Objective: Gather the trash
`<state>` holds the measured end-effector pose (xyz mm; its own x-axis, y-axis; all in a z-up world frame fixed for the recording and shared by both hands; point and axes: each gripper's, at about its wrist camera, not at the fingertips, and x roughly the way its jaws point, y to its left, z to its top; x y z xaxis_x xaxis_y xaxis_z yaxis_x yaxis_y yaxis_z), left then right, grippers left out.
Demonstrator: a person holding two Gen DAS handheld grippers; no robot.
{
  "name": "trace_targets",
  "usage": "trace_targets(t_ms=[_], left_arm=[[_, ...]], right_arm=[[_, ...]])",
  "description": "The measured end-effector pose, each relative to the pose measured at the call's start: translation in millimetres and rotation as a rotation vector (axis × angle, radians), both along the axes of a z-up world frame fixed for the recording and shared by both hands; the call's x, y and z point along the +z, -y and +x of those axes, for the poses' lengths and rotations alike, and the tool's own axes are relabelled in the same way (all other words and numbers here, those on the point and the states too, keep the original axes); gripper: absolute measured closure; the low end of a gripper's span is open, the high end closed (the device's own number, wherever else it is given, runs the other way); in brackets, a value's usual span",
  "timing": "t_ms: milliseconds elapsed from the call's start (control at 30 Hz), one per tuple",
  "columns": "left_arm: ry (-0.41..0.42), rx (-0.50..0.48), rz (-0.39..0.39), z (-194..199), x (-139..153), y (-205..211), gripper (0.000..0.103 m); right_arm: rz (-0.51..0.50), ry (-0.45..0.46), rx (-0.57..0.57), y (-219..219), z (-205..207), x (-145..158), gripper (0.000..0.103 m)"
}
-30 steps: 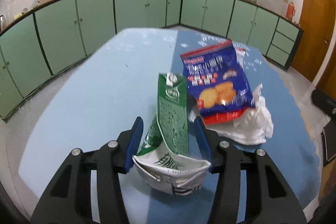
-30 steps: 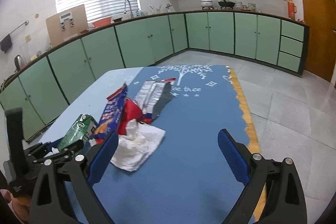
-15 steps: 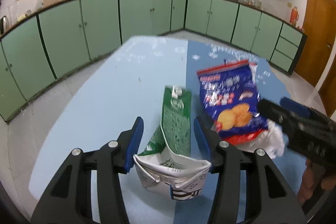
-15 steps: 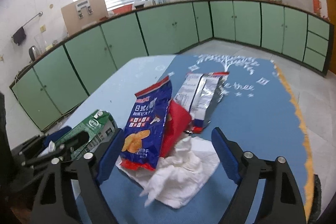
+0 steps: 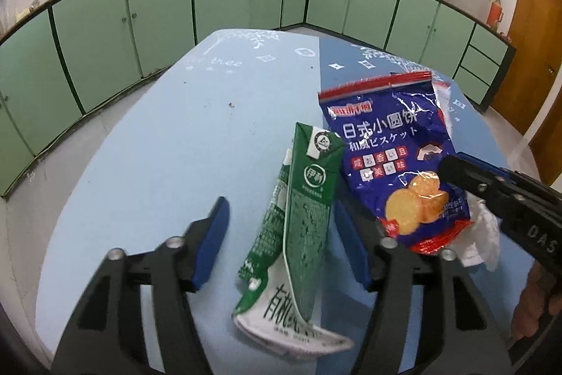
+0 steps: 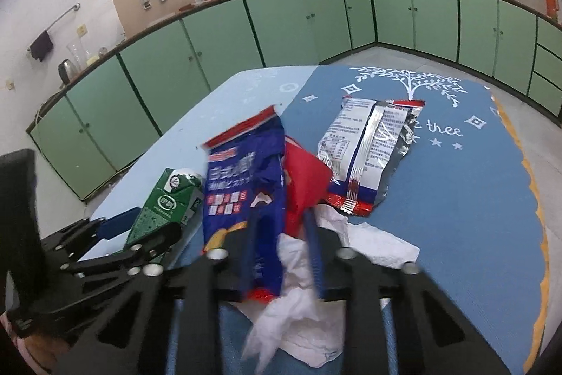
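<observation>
Left gripper [image 5: 281, 227] spread wide around crushed green milk carton [image 5: 305, 217], not gripping. Right gripper [image 6: 281, 231] pinching blue biscuit bag [image 6: 246, 185] and white tissue [image 6: 298, 304].

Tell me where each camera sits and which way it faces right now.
Left wrist: on the left gripper, looking along its open fingers across the table at the carton; the right gripper enters at right.
Right wrist: on the right gripper, closed on the blue bag and tissue; the left gripper shows at left.
Shared: carton, blue bag, tissue, green cabinets.
</observation>
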<state>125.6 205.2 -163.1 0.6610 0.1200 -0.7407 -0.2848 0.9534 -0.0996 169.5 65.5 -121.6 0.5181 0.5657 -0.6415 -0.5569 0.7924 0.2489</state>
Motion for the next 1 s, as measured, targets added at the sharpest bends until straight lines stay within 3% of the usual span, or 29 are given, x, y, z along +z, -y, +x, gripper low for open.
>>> trace_targets(t_ms=[33, 133, 433, 800, 1000], left_arm=[[-0.001, -0.006, -0.016, 1.5, -1.1, -0.5, 0.064], [0.006, 0.000, 0.007, 1.4, -0.3, 5.0, 0.071], [0.071, 0.040, -0.011, -17.9, 23.6, 4.8, 0.072], [0.163, -0.029, -0.031, -23.7, 69.1, 35.8, 0.072], [0.177, -0.093, -0.032, -20.8, 77.0, 64.2, 0.072]], right_arm=[[0.001, -0.002, 0.007, 0.4, 0.0, 0.6, 0.094], [0.007, 0.005, 0.020, 1.9, -2.0, 4.6, 0.097], [0.064, 0.051, -0.003, 17.3, -11.7, 31.8, 0.099], [0.160, 0.143, -0.122, 80.1, -22.0, 81.9, 0.099], [0.149, 0.169, -0.215, 119.9, -27.4, 93.4, 0.099]])
